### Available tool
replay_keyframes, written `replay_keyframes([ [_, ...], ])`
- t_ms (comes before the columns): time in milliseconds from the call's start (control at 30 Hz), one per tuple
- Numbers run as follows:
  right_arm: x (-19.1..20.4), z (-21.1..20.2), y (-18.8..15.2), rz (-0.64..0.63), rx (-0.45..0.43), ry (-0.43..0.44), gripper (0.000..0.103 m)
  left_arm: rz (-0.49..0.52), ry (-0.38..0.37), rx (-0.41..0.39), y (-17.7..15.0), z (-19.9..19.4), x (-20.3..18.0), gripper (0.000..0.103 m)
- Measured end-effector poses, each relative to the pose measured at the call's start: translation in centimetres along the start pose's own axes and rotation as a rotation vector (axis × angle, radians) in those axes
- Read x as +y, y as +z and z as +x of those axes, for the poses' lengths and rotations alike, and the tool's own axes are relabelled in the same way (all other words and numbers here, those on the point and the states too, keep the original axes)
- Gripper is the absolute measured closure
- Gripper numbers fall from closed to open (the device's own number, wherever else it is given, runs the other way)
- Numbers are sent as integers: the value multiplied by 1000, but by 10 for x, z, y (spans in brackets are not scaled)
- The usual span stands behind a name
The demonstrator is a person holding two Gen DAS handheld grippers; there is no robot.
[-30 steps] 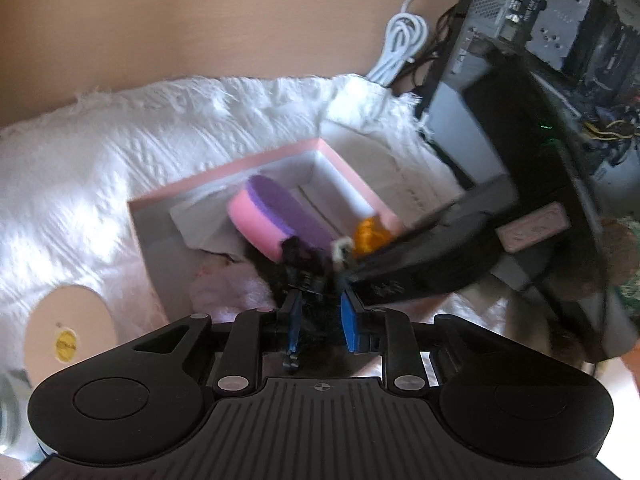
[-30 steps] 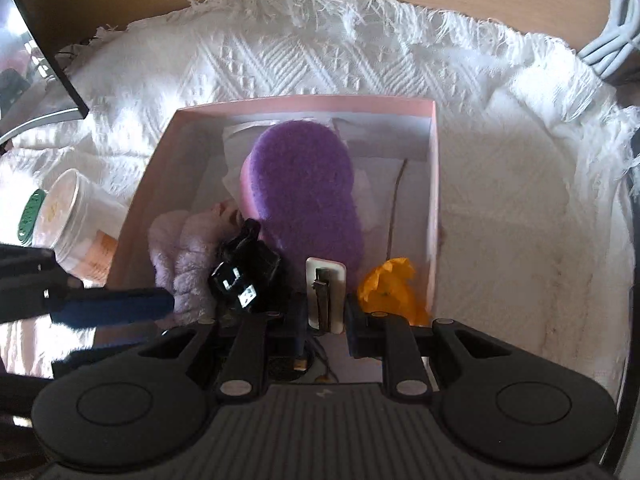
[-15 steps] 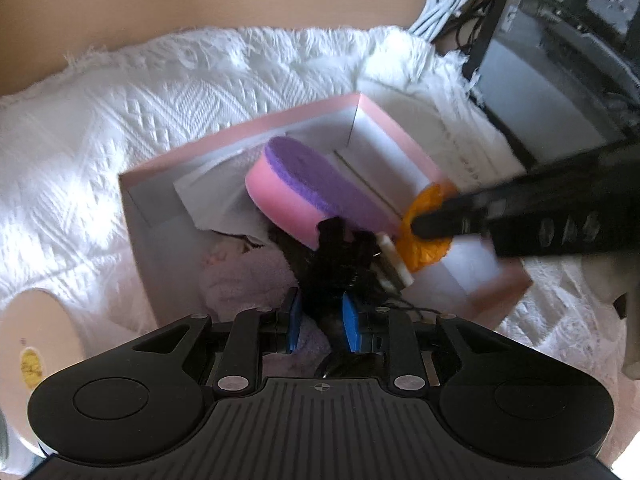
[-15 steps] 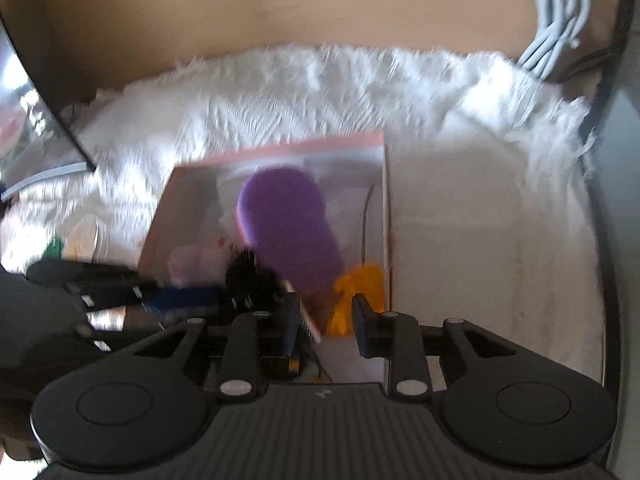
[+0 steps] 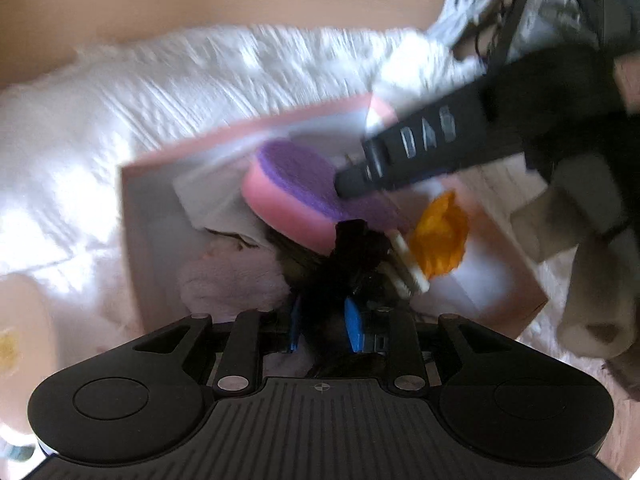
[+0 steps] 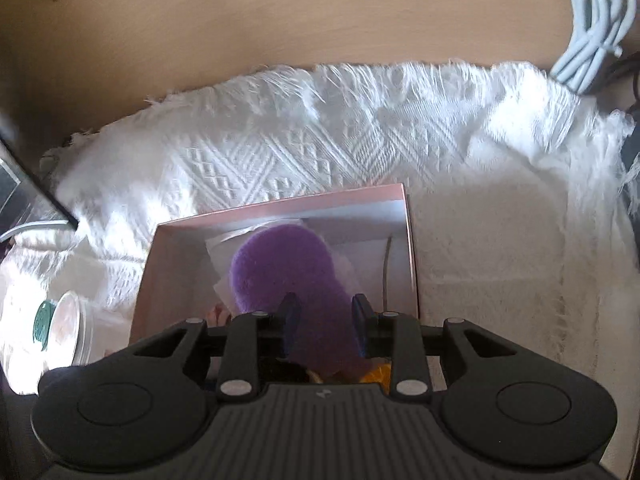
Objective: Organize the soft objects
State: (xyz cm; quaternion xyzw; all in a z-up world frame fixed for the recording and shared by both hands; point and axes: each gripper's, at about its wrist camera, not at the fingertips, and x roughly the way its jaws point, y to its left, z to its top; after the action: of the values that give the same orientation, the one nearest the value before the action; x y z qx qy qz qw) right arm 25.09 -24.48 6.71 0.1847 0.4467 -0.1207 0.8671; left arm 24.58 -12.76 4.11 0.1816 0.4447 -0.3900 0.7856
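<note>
White woven cloth (image 5: 168, 92) covers a wooden desk under a shallow pink cardboard box (image 5: 136, 216). Seen from the left wrist, the left gripper (image 5: 322, 322) pinches a black crumpled soft thing (image 5: 352, 252) inside the box, beside a pink-and-purple oval sponge (image 5: 296, 196) and orange fabric scrap (image 5: 442, 238). Seen from the right wrist, the right gripper (image 6: 323, 322) hovers above the sponge (image 6: 288, 276), jaws apart, holding nothing.

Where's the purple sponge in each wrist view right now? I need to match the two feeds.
Left wrist: sponge sits centre frame, tilted in the pink box, with the right gripper's finger over its right end.
Right wrist: sponge is lower centre, partly hidden between the right gripper fingers.
Shared landmark: the orange item, right of the sponge in both.
</note>
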Motion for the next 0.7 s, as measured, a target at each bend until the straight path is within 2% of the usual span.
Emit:
replay_keyframes([
  [67, 4, -9, -9, -68, -45, 13, 72, -69, 9, -82, -11, -24, 2, 78],
  [133, 7, -20, -18, -103, -105, -21, 70, -97, -6, -137, -19, -41, 2, 78],
  [267, 9, -52, -34, -169, -230, 20, 59, -91, 98, -361, -47, -81, -4, 78],
  [400, 6, -85, -58, -217, -407, 51, 42, -164, 223, -493, -90, -108, -12, 78],
  [500, 4, -104, -84, -307, -509, 118, 35, -236, 339, -526, -135, -122, -26, 78],
  [567, 6, -108, -107, -407, -523, 143, 33, -335, 403, -510, -166, -125, -31, 78],
  [633, 11, -105, -128, -483, -461, 152, 33, -467, 401, -487, -195, -128, -33, 78],
  [700, 14, -95, -148, -530, -346, 175, 33, -558, 411, -441, -214, -121, -38, 78],
])
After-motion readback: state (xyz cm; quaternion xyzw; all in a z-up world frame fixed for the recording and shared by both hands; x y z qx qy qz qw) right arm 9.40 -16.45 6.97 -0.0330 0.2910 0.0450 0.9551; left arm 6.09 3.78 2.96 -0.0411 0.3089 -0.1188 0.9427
